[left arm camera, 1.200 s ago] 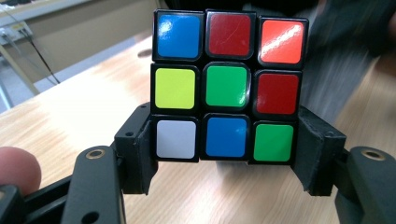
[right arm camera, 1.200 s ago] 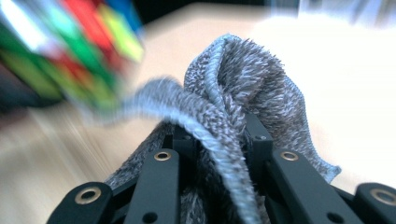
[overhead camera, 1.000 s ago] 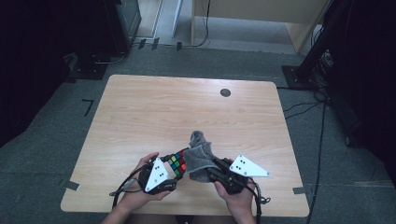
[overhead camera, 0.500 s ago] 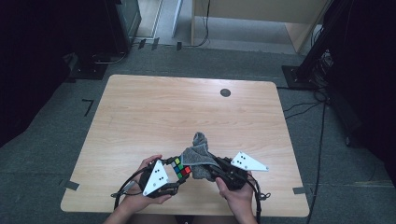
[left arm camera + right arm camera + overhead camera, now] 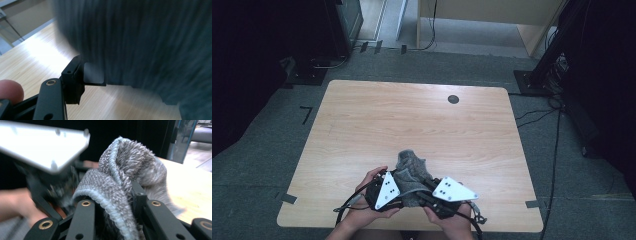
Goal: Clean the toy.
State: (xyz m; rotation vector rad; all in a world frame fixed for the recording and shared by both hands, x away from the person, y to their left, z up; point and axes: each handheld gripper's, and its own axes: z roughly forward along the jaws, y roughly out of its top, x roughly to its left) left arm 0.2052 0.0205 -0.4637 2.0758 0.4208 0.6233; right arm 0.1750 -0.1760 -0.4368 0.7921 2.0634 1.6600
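A grey fuzzy cloth [image 5: 412, 172] is bunched up between my two grippers near the table's front edge. My right gripper [image 5: 421, 189] is shut on the cloth [image 5: 125, 170], which bulges up between and over its jaws [image 5: 112, 202]. My left gripper [image 5: 403, 194] is pressed against the cloth from the left, shut on a Rubik's cube that the cloth now covers. In the left gripper view one black finger [image 5: 93, 72] shows beside a blurred dark wall of cloth [image 5: 150, 45]. The left gripper's grey plate [image 5: 45, 147] looms close in the right gripper view.
The light wooden table [image 5: 412, 115] stretches away beyond the hands, with a small black round hole [image 5: 453, 99] near its far edge. Cables trail from both grippers over the front edge. Dark floor and equipment stands surround the table.
The right gripper has carried the cloth to the left, over the cube. The cube's coloured faces, seen before, are now hidden, and the two grippers sit closer together.
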